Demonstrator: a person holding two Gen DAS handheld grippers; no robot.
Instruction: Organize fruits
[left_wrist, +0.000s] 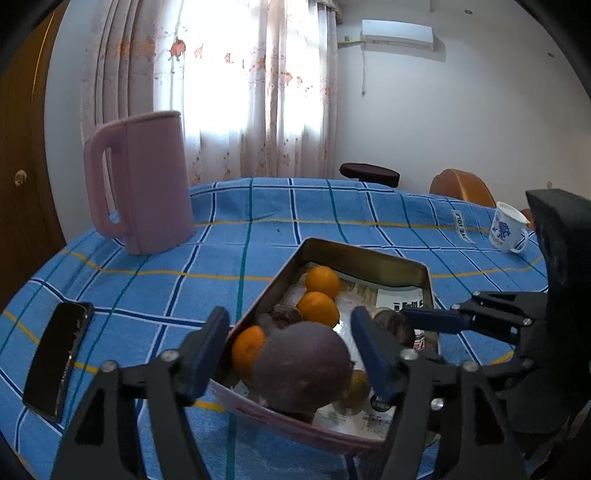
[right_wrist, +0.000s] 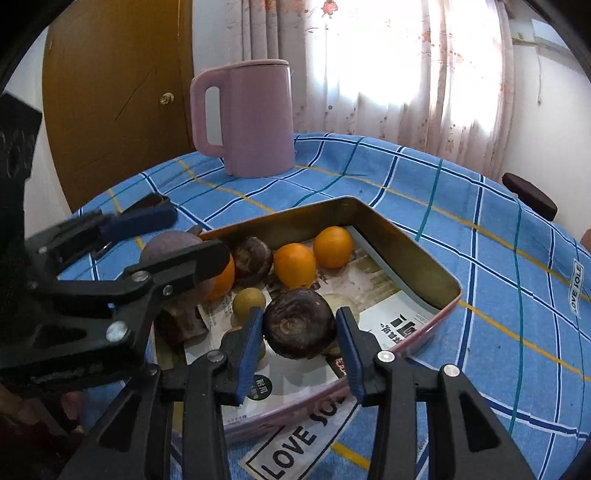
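Observation:
A metal tin (left_wrist: 362, 255) (right_wrist: 406, 240) lies on the blue checked cloth. In it are three oranges (left_wrist: 318, 308) (right_wrist: 294, 265), a small yellow-green fruit (right_wrist: 248, 303) and a dark brown fruit (right_wrist: 253, 260). My left gripper (left_wrist: 290, 350) (right_wrist: 171, 240) is open over the tin's near-left corner. A big purple round fruit (left_wrist: 303, 365) (right_wrist: 162, 245) sits between its pads, with gaps at the sides. My right gripper (right_wrist: 300, 341) is shut on a second dark brown fruit (right_wrist: 299, 325) (left_wrist: 391, 326), low over the tin's printed paper lining.
A pink jug (left_wrist: 144, 184) (right_wrist: 247, 118) stands at the far left of the round table. A black phone (left_wrist: 57, 354) lies at the left edge and a white mug (left_wrist: 508, 229) at the far right. Behind the table are a dark stool (left_wrist: 369, 173) and an orange chair (left_wrist: 461, 186).

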